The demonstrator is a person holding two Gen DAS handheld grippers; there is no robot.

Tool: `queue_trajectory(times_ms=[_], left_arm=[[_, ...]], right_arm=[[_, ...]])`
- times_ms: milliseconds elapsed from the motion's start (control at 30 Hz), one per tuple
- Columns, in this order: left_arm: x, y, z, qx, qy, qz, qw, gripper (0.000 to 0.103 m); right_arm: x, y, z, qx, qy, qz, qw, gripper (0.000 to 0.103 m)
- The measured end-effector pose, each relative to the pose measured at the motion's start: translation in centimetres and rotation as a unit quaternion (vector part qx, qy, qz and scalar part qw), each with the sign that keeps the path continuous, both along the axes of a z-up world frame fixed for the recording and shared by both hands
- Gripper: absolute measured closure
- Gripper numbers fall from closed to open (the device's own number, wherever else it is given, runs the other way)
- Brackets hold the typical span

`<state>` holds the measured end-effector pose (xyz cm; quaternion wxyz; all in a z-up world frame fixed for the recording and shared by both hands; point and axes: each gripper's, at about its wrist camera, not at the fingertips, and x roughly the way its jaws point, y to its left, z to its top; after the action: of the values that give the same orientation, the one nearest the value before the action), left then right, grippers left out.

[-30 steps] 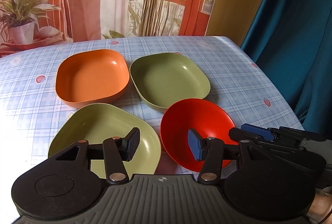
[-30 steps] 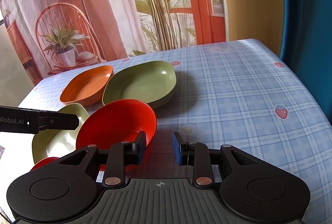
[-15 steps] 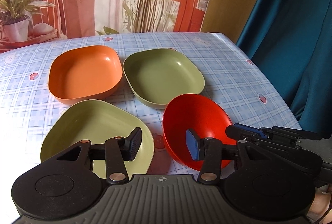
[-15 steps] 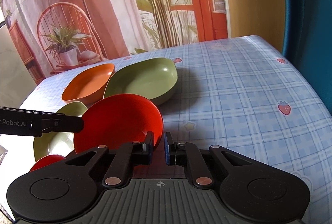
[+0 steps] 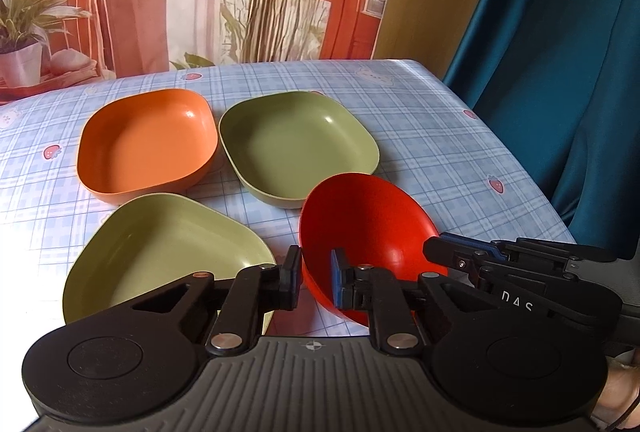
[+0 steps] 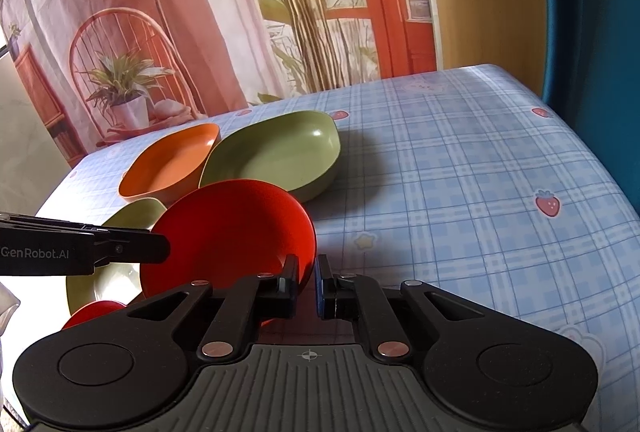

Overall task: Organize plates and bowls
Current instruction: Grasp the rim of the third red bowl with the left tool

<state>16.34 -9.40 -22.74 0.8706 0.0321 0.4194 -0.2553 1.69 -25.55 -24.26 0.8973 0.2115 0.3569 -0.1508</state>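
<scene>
Here we judge the step in hand to be the pickup of the red bowl [image 6: 228,232], which sits tipped at lower centre of both views. In the right wrist view the right gripper [image 6: 307,288] has its fingers nearly together, and the bowl's near rim passes between them; we read this as a pinch on the rim, though actual pad contact is hard to confirm. In the left wrist view the left gripper [image 5: 316,282] straddles the rim on the other side, one finger outside the wall and the blue pad inside, with a visible gap: closing in, not yet clamped.

Other pieces on the checked surface [image 5: 432,135]: an orange dish [image 5: 148,143] at centre left, a green dish [image 5: 298,147] just beside it, and a paler green dish [image 5: 160,252] at lower left, near the bowl. A second red piece [image 6: 94,312] peeks at lower left of the right view.

Next move, we think: lift the bowl clear and carry it to its matching stack, keeping the rim from slipping.
</scene>
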Motion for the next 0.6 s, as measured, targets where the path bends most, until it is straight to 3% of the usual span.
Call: queue_trajectory(times_ms=[600], left_arm=[[-3.4, 3.1, 3.4, -0.022, -0.033, 0.019, 0.999, 0.086]], right_arm=[[-0.5, 2.6, 5.3, -0.026, -0.045, 0.019, 0.998, 0.095]])
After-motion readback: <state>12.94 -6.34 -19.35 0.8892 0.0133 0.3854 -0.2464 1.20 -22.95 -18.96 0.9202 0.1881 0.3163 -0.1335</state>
